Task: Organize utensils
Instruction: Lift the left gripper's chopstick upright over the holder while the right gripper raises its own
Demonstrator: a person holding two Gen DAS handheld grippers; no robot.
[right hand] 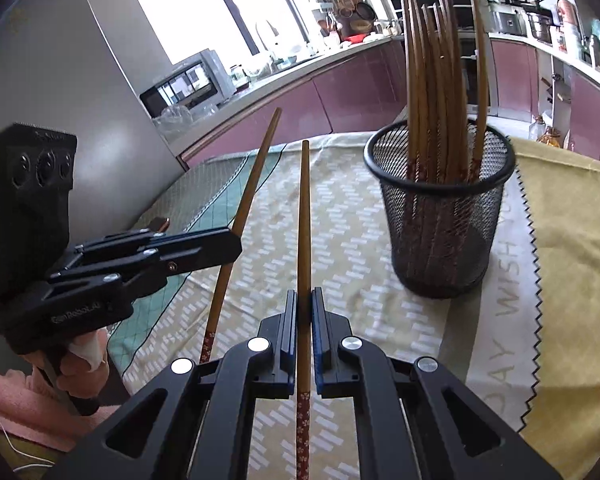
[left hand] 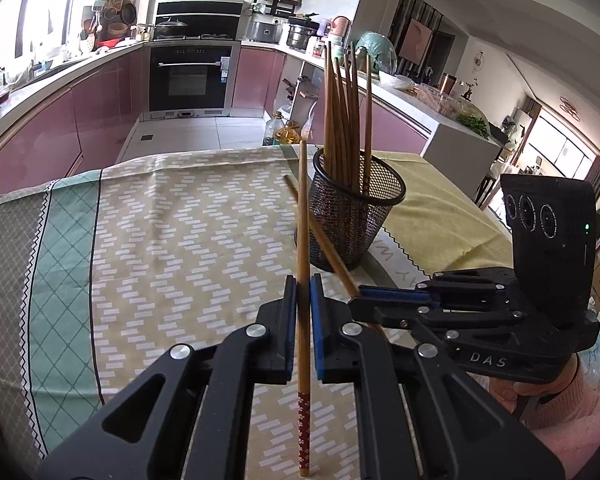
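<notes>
My left gripper (left hand: 303,292) is shut on a wooden chopstick (left hand: 302,216) with a red patterned end, held above the table and pointing forward. My right gripper (right hand: 304,304) is shut on a second such chopstick (right hand: 304,216). In the left wrist view the right gripper (left hand: 360,294) comes in from the right with its chopstick (left hand: 324,246) crossing behind mine. In the right wrist view the left gripper (right hand: 232,242) is at the left with its chopstick (right hand: 252,184). A black mesh holder (left hand: 350,216) (right hand: 444,216) stands ahead, with several chopsticks (left hand: 342,112) (right hand: 436,80) upright in it.
The table carries a patterned beige and green cloth (left hand: 172,232) and a yellow cloth (right hand: 572,248) under and right of the holder. Kitchen counters, pink cabinets (left hand: 40,136) and an oven (left hand: 188,76) lie beyond the table's far edge.
</notes>
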